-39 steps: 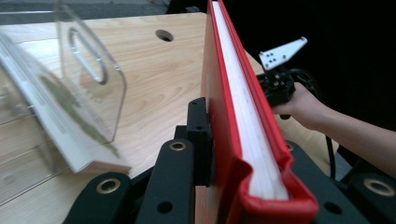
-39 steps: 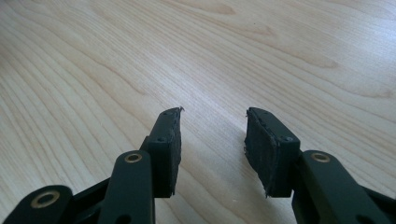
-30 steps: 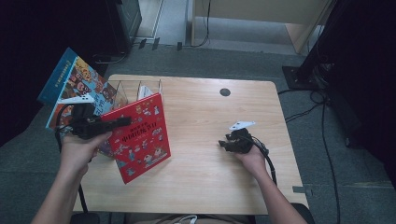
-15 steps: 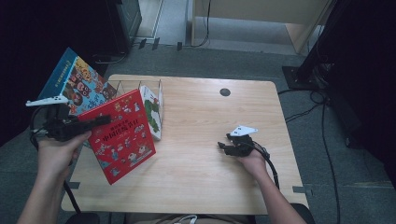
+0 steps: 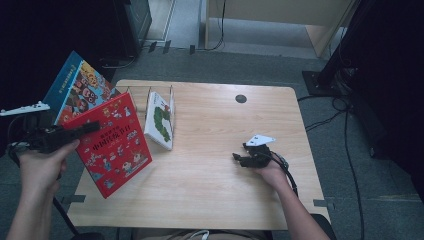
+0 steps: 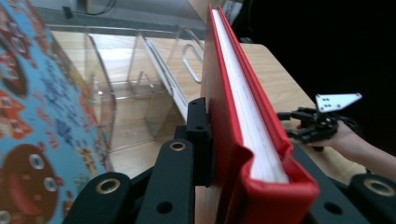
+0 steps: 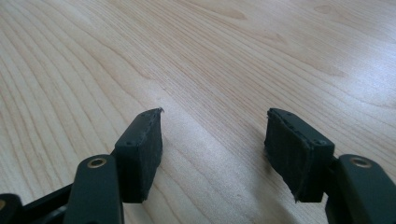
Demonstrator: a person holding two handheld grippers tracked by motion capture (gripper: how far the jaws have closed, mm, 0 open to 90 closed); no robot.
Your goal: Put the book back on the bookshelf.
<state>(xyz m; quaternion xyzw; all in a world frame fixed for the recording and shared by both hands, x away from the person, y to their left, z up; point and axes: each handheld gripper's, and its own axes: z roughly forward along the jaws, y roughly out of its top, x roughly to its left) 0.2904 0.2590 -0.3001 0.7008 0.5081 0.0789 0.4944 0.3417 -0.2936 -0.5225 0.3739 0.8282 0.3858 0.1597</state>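
Left gripper (image 5: 75,131) carrying thin red hardcover picture book (image 5: 112,142), right gripper (image 5: 239,159) idling empty.

Left jaws are clamping the red book by its edge, spine end nearest the camera in the left gripper view, keeping it upright and tilted, probably to slot it edge-first into the clear acrylic book rack (image 6: 140,79) lying just beyond the fingertips. A blue illustrated book (image 5: 75,85) is leaning behind the fingers. Right jaws have just been opening, standing apart with nothing between, resting over the bare light wooden table (image 7: 210,56).
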